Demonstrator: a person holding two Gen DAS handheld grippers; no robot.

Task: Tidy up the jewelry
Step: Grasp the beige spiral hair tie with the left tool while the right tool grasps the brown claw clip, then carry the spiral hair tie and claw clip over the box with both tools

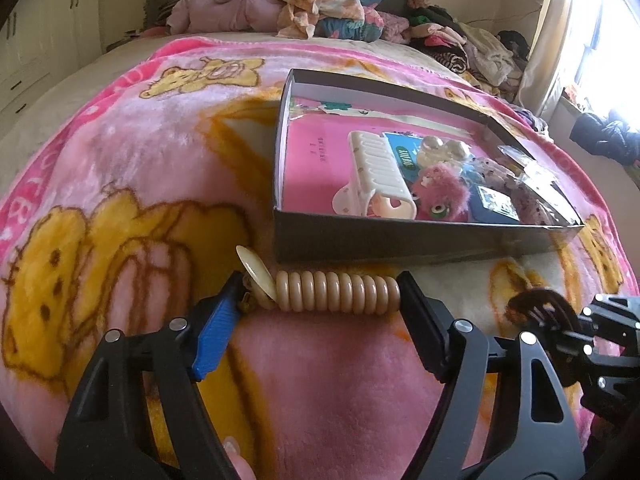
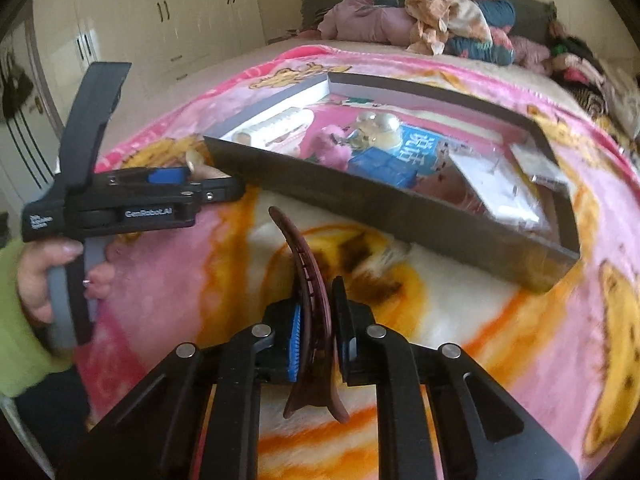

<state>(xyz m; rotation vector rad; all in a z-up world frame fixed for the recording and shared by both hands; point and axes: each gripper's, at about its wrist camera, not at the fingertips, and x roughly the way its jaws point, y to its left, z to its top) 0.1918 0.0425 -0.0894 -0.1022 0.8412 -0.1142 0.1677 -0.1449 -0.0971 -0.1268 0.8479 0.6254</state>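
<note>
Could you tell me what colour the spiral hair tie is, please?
Beige, the spiral hair tie shows best in the left wrist view.

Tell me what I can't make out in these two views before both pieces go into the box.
- Left wrist view: the brown hair clip is mostly hidden behind the right gripper.
- Right wrist view: the beige coil tie is almost all behind the left gripper.
- Right wrist view: the near wall of the box hides the floor behind it.
- Both views: print on the blue cards is too blurred to read.
</note>
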